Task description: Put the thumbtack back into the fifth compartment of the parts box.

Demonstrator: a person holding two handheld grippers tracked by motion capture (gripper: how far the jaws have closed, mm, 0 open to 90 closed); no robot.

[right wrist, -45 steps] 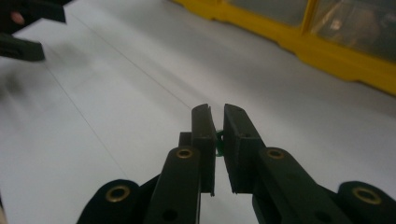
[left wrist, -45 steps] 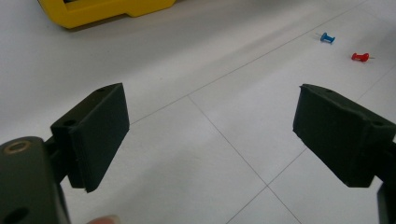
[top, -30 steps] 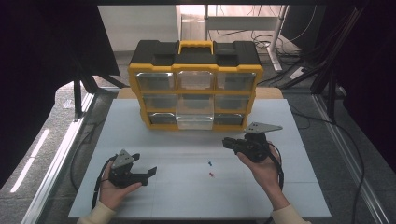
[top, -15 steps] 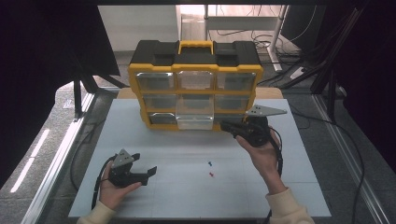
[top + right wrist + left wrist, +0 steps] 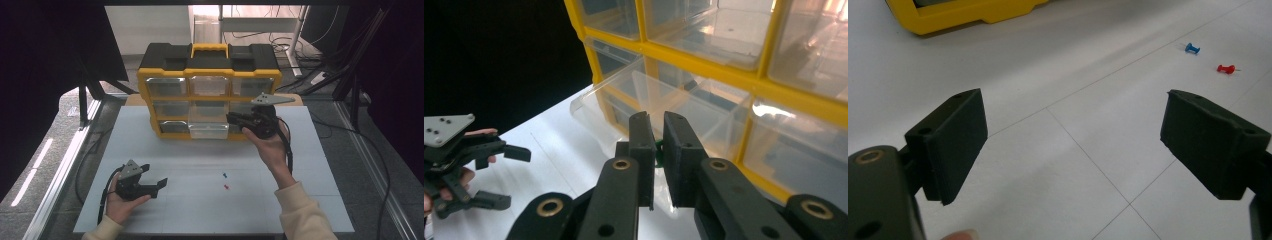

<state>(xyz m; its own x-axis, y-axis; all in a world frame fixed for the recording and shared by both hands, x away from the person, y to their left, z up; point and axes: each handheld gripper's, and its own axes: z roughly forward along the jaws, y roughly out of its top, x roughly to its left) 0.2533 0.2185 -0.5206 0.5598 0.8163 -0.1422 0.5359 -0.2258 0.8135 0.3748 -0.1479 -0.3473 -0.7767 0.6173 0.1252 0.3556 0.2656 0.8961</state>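
Nearest the person, the left gripper (image 5: 150,186) rests low on the white table (image 5: 200,210) in the left hand (image 5: 120,202), its 2 black jaws spread wide apart with nothing between them. Just beyond, a blue push pin (image 5: 1192,48) and a red push pin (image 5: 1226,69) lie close together on the bare tabletop. Farther on, the right gripper (image 5: 658,145) is raised in front of the yellow-and-black drawer organizer with clear plastic drawers (image 5: 210,90), its jaws pressed nearly together on a small green object (image 5: 658,151), too hidden to identify. It hangs beside the pulled-out clear bottom-middle drawer (image 5: 209,130).
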